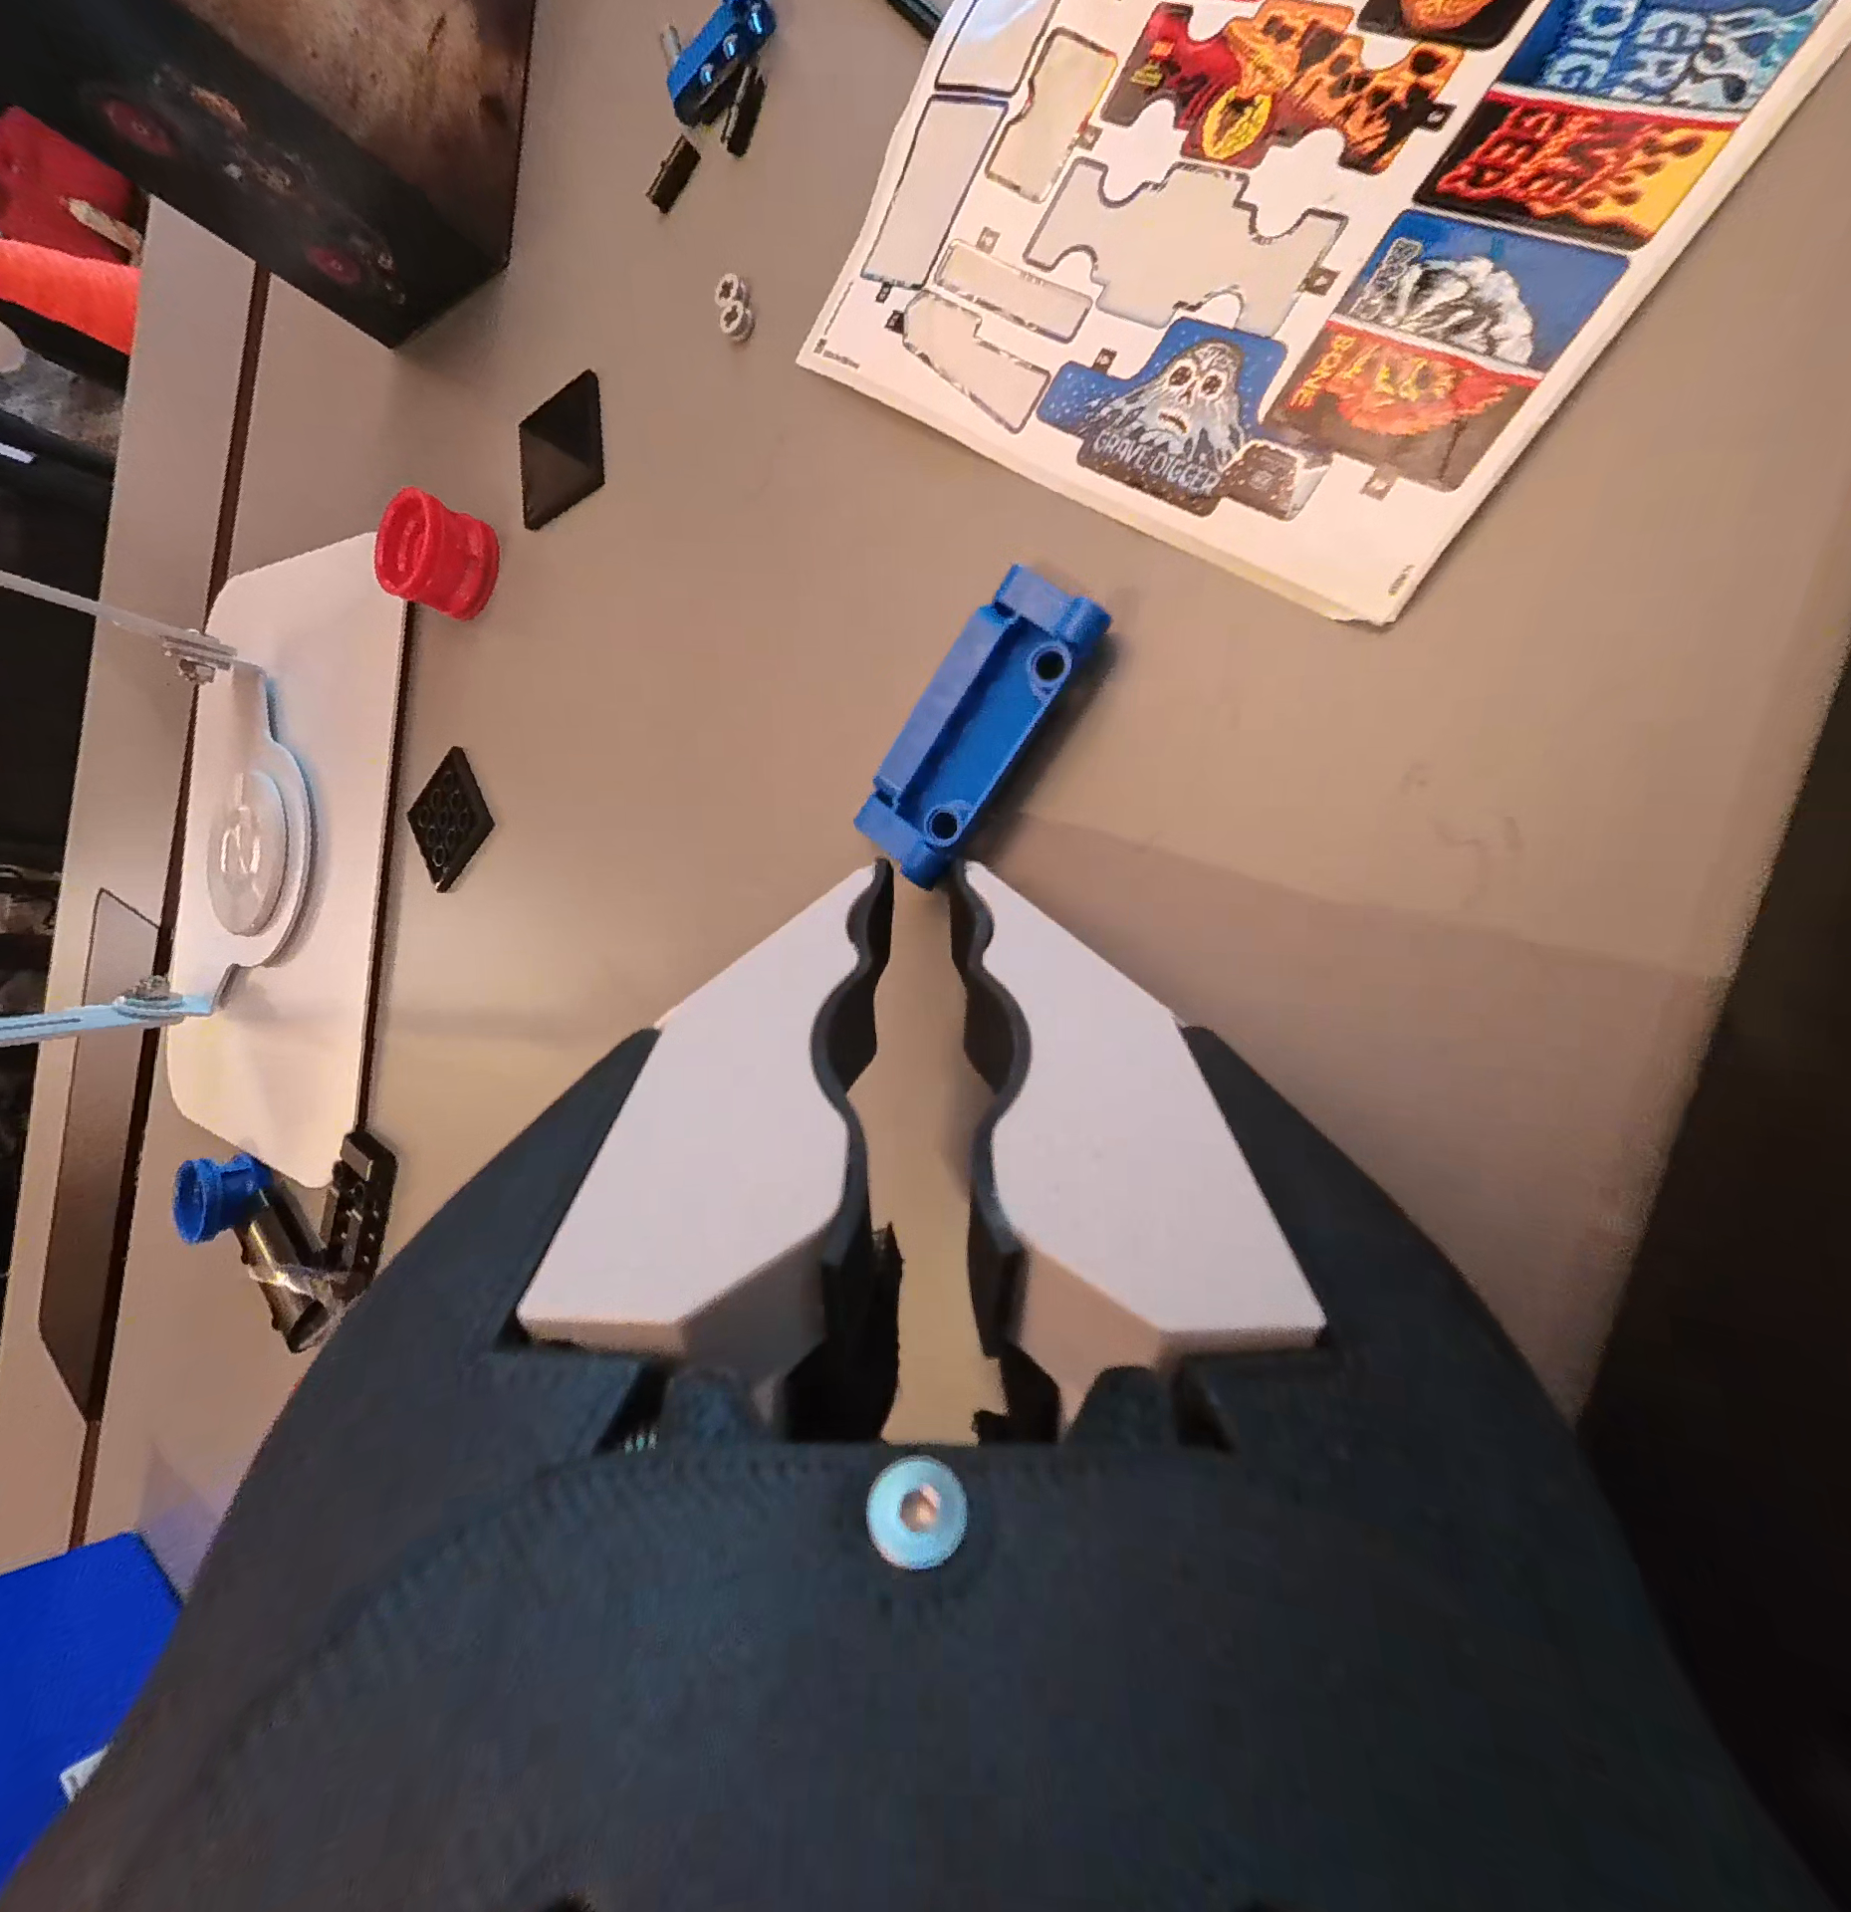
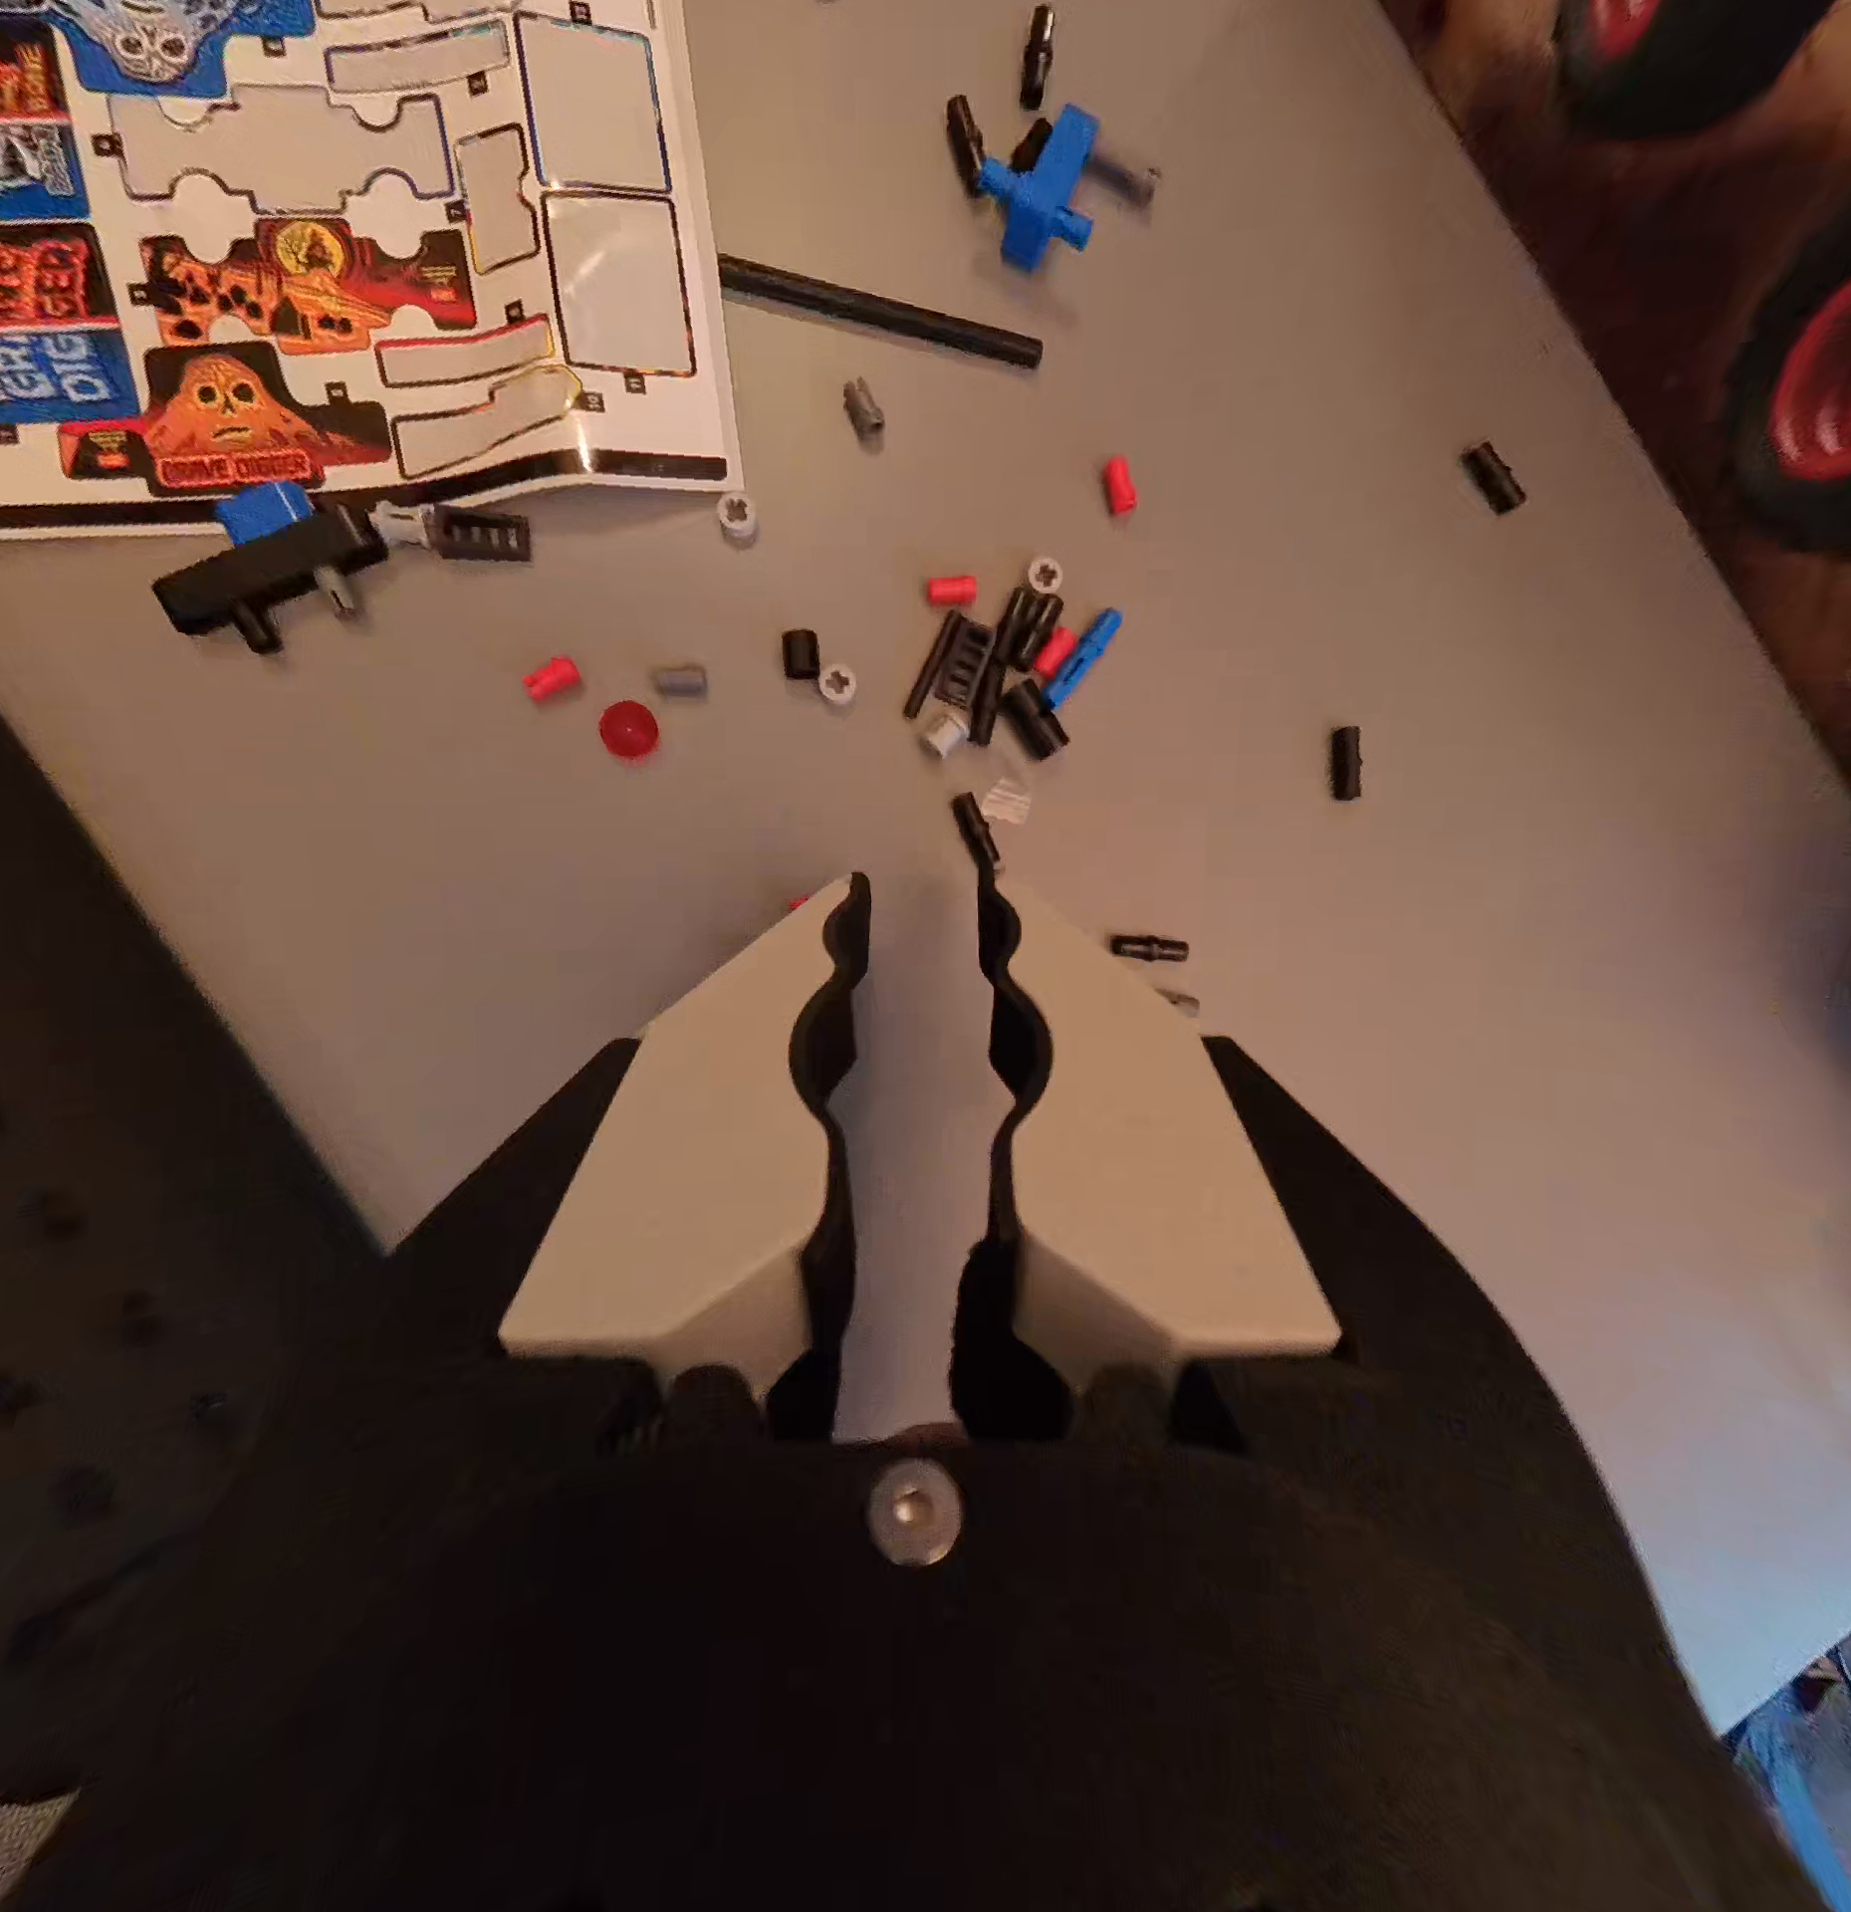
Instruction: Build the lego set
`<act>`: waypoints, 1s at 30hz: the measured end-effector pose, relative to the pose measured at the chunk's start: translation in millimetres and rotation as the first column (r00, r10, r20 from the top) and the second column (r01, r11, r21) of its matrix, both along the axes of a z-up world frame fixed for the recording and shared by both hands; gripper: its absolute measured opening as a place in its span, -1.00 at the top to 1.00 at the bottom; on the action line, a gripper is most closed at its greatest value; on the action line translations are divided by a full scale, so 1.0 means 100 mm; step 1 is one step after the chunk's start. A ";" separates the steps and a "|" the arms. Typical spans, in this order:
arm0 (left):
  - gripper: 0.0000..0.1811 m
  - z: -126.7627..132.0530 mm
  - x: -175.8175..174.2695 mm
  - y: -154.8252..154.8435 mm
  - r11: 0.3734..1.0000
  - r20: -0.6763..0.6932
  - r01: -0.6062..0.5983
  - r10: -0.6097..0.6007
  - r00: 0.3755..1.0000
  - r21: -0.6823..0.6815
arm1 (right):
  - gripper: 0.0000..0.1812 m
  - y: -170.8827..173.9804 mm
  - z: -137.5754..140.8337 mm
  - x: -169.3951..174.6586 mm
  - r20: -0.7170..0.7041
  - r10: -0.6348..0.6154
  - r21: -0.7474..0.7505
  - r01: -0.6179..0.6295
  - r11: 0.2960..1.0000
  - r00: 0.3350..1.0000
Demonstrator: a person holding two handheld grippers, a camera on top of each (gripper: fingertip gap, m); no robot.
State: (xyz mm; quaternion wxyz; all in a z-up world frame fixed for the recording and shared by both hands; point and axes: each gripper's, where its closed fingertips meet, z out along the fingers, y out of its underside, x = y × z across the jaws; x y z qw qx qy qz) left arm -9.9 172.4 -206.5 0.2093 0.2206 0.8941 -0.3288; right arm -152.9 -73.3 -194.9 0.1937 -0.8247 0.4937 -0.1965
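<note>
Two close, downward wrist views over one grey table [image 1: 1262,828], sticker sheet [image 2: 331,259] shared.

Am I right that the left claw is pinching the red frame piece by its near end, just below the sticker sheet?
Not quite: the frame piece is blue, not red. The left wrist view shows the left claw pinching it by its near end, below the sticker sheet. The only red part in that view is a small hub lying off to the left.
</note>
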 end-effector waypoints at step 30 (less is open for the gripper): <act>0.70 0.28 0.04 -0.14 0.991 -0.027 -0.008 0.004 1.000 -0.131 | 0.98 0.50 0.26 0.26 0.153 0.159 0.195 -0.187 0.963 0.975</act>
